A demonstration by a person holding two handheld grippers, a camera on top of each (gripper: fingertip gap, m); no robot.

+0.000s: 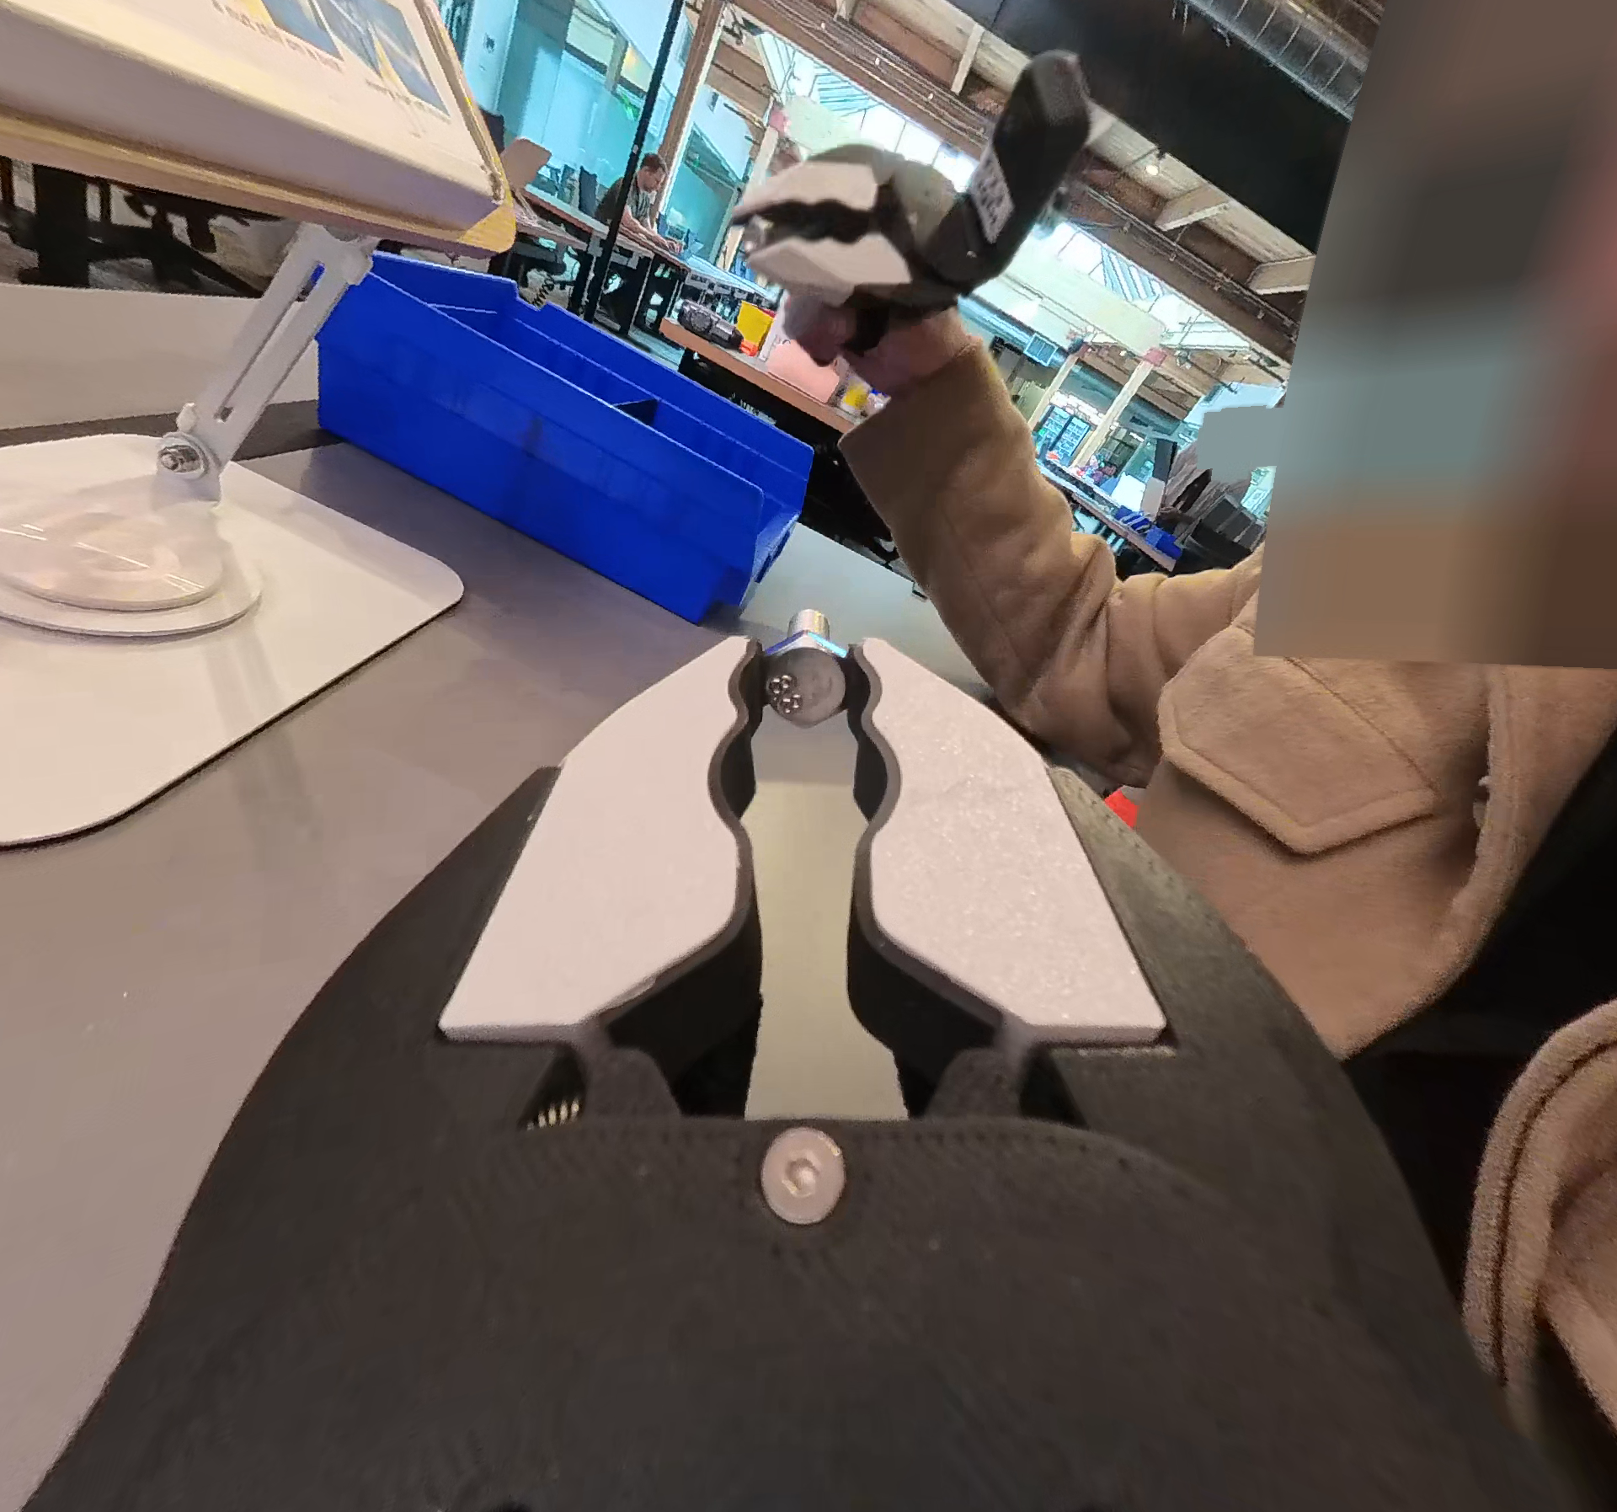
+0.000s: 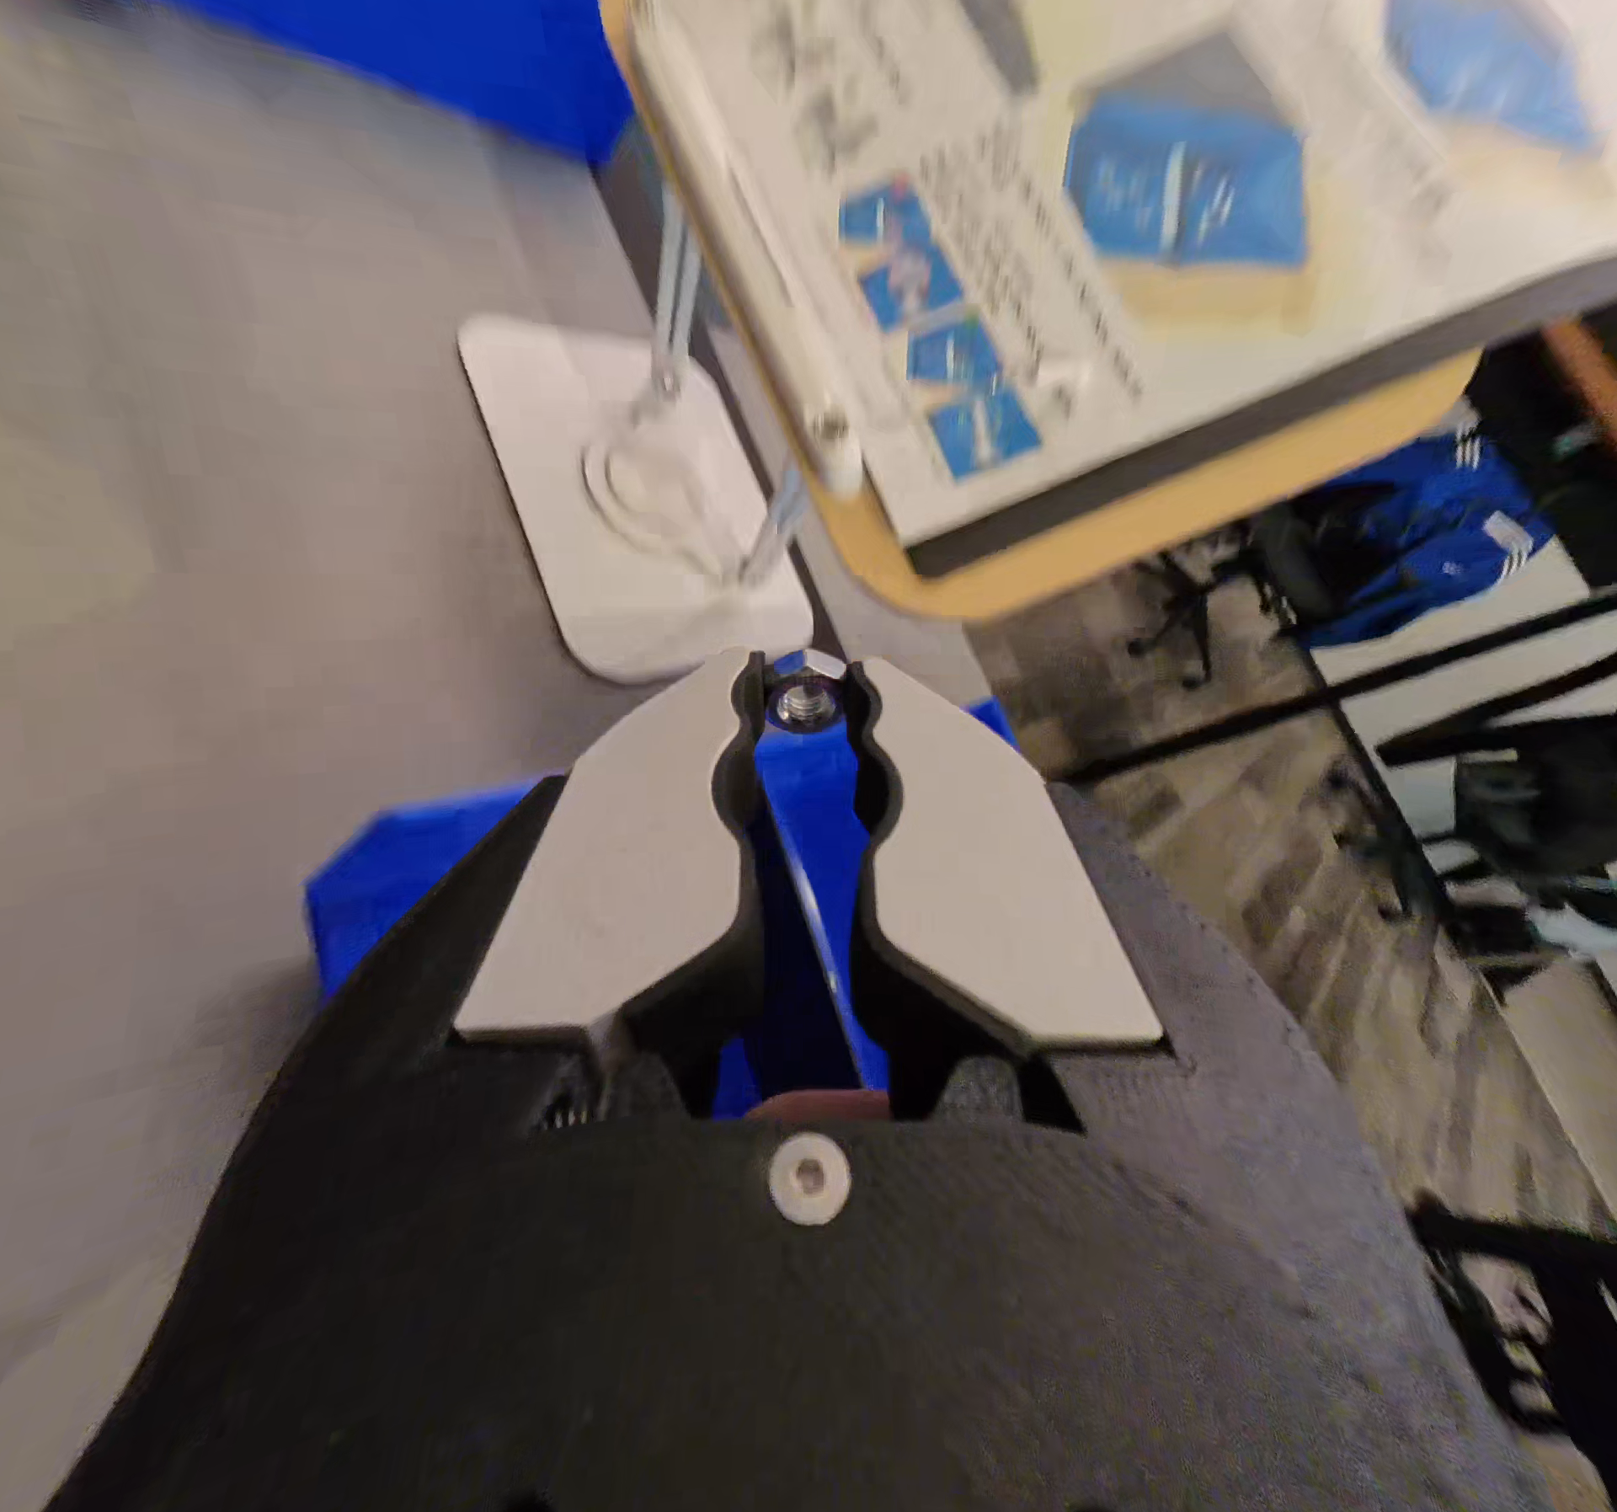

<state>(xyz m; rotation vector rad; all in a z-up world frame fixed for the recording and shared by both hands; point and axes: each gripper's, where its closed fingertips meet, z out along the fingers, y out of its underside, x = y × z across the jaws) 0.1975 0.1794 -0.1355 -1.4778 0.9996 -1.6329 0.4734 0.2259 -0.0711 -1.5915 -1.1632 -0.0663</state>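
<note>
Two claws were mine. Left wrist view: my left gripper (image 1: pixel 802 687) pinched a hex bolt (image 1: pixel 802 682) by its head, above the grey table (image 1: pixel 262 901), near the blue bin (image 1: pixel 560 437); my right gripper (image 1: pixel 818 232) was raised beyond. Right wrist view, blurred: my right gripper (image 2: pixel 803 704) pinched a hex nut (image 2: pixel 802 701), below the tilted instruction board (image 2: pixel 1094 245) on its white stand (image 2: pixel 630 490).

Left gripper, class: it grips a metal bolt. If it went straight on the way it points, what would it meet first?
Probably the blue bin, just beyond the left gripper and its bolt across bare grey table; depth is unclear.
</note>
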